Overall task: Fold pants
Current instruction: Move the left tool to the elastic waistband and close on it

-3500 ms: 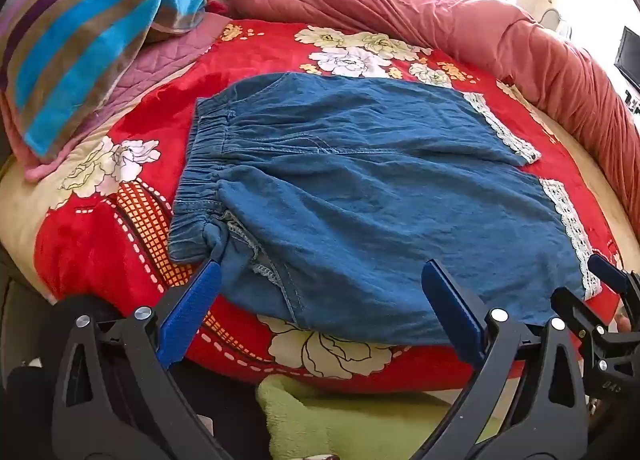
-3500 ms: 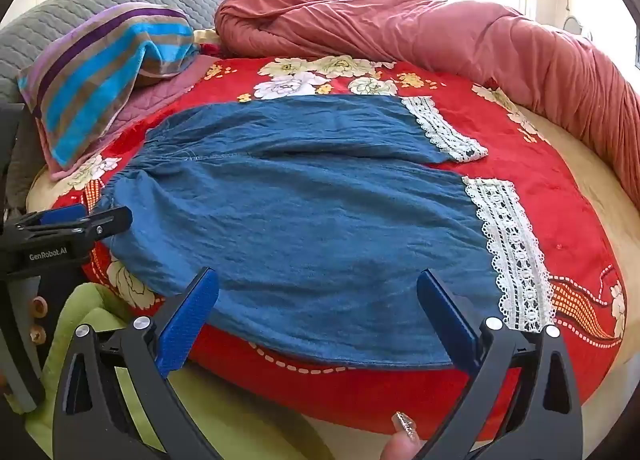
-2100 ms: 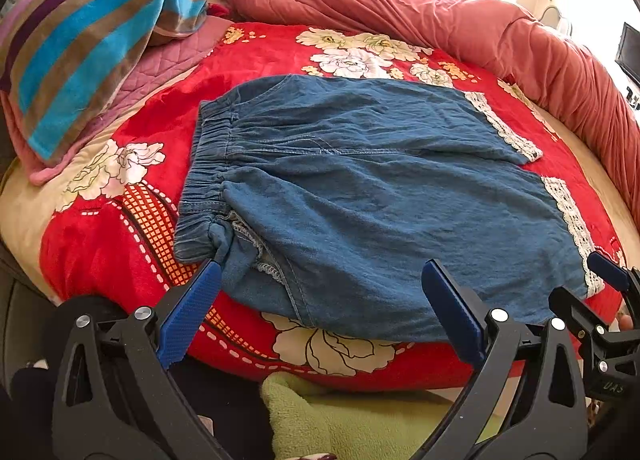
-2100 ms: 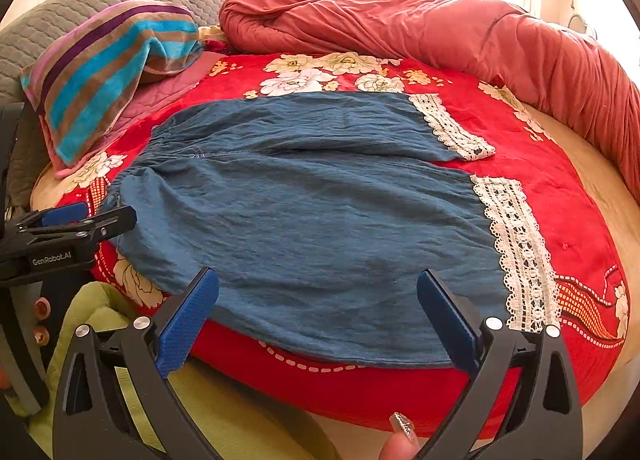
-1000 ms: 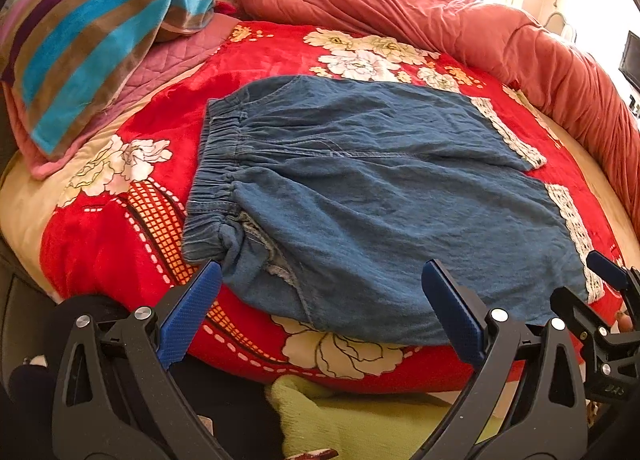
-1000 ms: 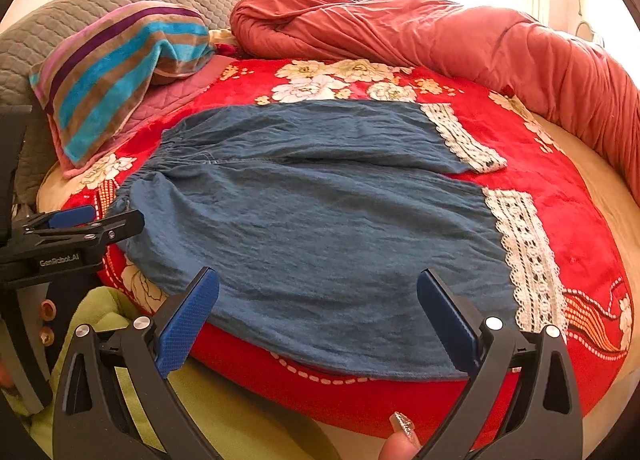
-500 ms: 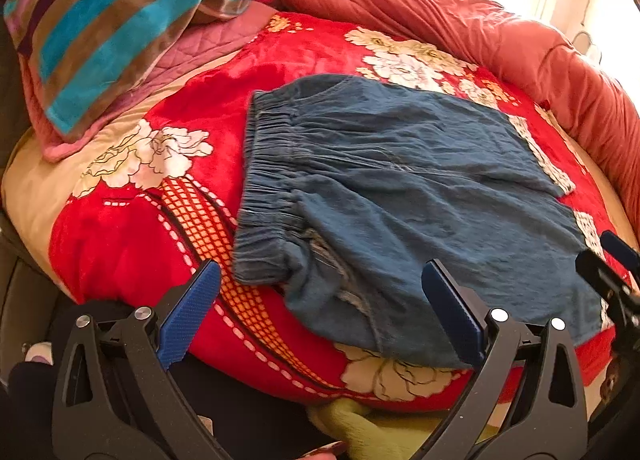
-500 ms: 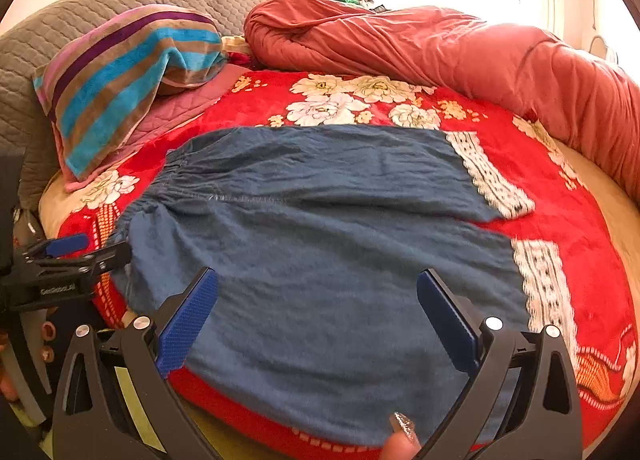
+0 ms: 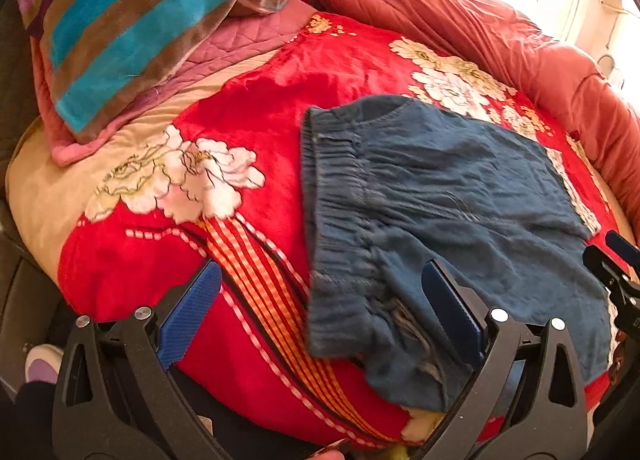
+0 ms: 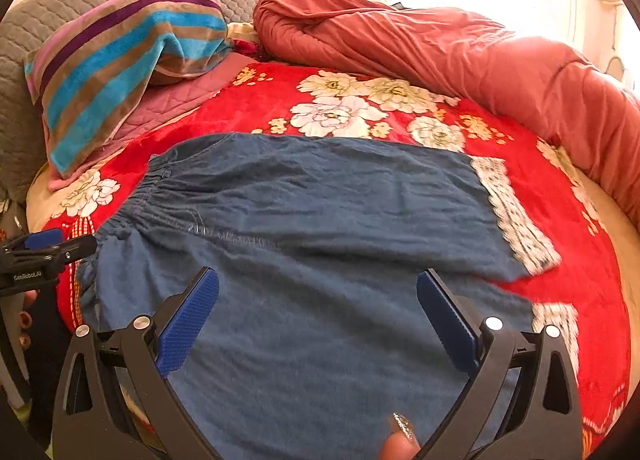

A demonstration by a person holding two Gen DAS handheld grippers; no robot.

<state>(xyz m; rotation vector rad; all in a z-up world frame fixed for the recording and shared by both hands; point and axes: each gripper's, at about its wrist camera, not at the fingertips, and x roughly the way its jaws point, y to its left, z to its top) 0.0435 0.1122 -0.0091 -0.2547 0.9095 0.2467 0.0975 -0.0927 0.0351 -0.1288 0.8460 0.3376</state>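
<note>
The pants [image 10: 320,228] lie spread flat on the red floral blanket [image 10: 260,108], close to the near edge of the bed, waistband toward the left side and the lace-trimmed leg ends [image 10: 516,216] toward the right; one leg lies farther back, the other nearer, so the garment looks laid out ready for a lengthwise fold. The left gripper [image 9: 320,324] hangs low over the near left corner of the pants, its blue pads spread wide and empty, one pad above bare blanket and the other over the bunched elastic waistband [image 9: 340,220], which I take as lining up for a pinch at that corner. The right gripper [image 10: 318,324] is likewise gaping, holding nothing, poised over the middle of the near leg, with a fingertip [image 10: 400,444] showing at its trigger. Nothing is folded yet, by my reckoning. Gripping the near edge at two spaced points would let the cloth lift evenly and carry over onto the far leg. The soft denim may sag between the holds. A striped pillow [image 10: 120,60] sits at the far left edge and a rolled pink-red quilt [image 10: 460,56] runs along the back, both well apart from the pants.
</note>
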